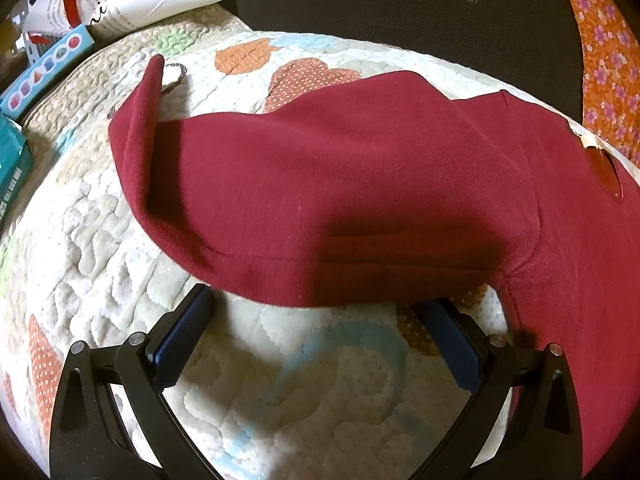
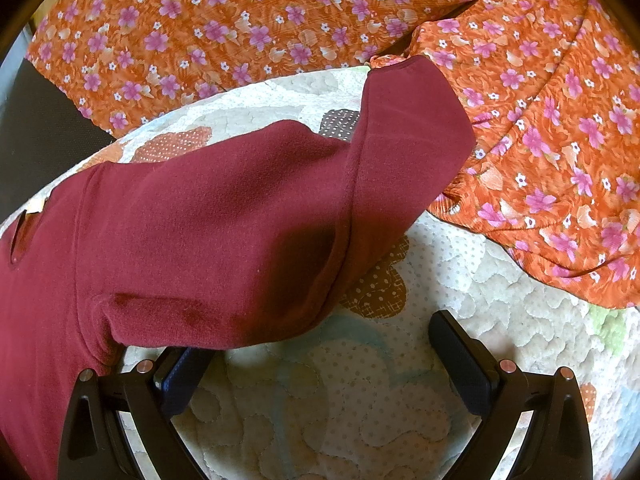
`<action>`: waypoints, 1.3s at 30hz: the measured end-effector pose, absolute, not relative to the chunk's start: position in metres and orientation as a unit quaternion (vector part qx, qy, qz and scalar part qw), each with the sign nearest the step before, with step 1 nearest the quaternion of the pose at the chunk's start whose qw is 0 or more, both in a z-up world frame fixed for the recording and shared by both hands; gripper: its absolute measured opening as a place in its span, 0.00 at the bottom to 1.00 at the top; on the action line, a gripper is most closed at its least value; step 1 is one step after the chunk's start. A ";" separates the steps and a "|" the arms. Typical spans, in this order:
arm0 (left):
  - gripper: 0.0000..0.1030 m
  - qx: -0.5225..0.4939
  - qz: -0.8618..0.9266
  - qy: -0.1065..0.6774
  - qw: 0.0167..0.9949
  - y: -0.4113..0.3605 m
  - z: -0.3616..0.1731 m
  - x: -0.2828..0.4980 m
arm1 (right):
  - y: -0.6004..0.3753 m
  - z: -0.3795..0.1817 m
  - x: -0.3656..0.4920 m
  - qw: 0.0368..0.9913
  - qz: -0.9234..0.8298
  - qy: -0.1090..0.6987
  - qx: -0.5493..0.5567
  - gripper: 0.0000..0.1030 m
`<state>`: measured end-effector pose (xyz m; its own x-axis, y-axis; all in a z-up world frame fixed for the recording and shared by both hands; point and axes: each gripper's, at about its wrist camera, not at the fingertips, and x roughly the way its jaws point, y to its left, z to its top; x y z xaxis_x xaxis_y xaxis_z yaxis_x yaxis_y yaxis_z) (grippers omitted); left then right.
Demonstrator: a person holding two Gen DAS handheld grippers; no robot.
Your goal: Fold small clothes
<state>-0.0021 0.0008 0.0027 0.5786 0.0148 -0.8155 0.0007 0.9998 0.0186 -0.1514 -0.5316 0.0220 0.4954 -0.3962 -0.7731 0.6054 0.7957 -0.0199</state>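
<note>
So: quilted mat (image 1: 100, 240) underneath everything, bare quilt free below both grippers; orange floral cloth (image 2: 540, 120) crowding the mat's right and far edges; dark red top (image 1: 340, 184) spread flat mid-mat, long axis left-right, sleeves out to either side, left cuff (image 1: 154, 76) curled up, right cuff (image 2: 400, 68) touching the floral cloth; boxes (image 1: 44, 72) off left edge; left gripper (image 1: 316, 312) spread wide, holding nothing, tips at sleeve's near hem; right gripper (image 2: 320, 336) likewise wide, unloaded.
</note>
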 end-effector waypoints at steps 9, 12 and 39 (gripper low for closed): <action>0.99 0.019 -0.019 0.427 0.904 -0.010 0.036 -0.036 | -0.535 0.061 -0.188 0.842 -0.283 0.425 0.173 0.89; 0.99 0.037 -0.031 0.402 0.915 -0.022 0.057 -0.058 | -0.535 0.104 -0.222 0.862 -0.279 0.373 0.200 0.89; 0.99 0.027 -0.067 0.346 0.935 -0.038 0.137 -0.139 | -0.389 0.188 -0.258 0.915 -0.125 0.357 0.142 0.89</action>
